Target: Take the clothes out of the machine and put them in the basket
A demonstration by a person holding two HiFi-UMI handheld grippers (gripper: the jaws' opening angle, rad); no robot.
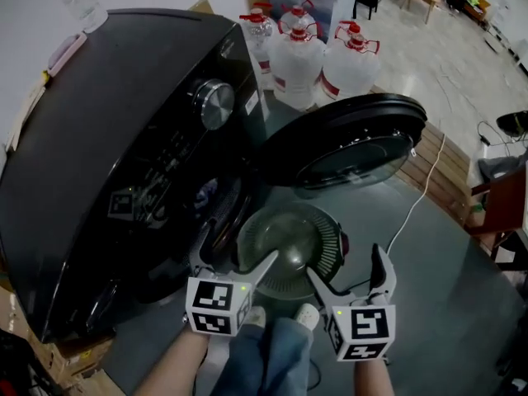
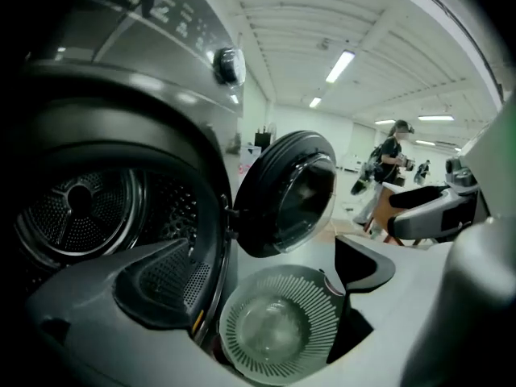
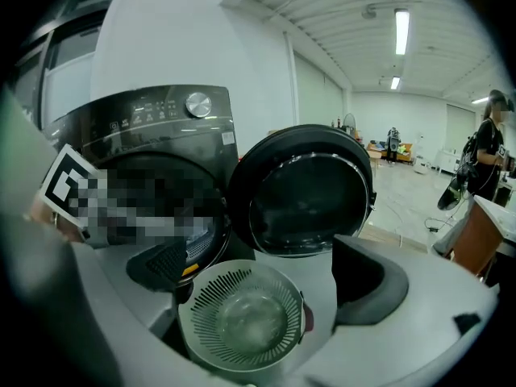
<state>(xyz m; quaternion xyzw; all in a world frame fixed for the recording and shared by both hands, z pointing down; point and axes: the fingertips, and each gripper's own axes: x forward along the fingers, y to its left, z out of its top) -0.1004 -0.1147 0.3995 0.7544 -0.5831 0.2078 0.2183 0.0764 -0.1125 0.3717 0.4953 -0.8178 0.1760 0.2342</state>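
Observation:
A black front-loading washing machine [image 1: 124,163] fills the left, and its round door [image 1: 351,143] is swung wide open to the right. On the floor under the opening sits a round grey slotted basket [image 1: 293,250], empty inside. In the left gripper view the drum [image 2: 81,208] shows bare perforated metal, with no clothes in sight. Just in front of the basket, my left gripper [image 1: 233,262] is open and holds nothing. To its right, my right gripper [image 1: 351,271] is also open and empty. Both gripper views look down into the basket [image 2: 278,325] [image 3: 242,317].
Several large water jugs [image 1: 297,56] stand behind the machine. A white cable [image 1: 412,213] runs across the floor right of the door. Cardboard boxes [image 1: 74,361] sit at the bottom left. My legs and shoes [image 1: 272,345] are between the grippers. A person [image 2: 391,164] stands far off.

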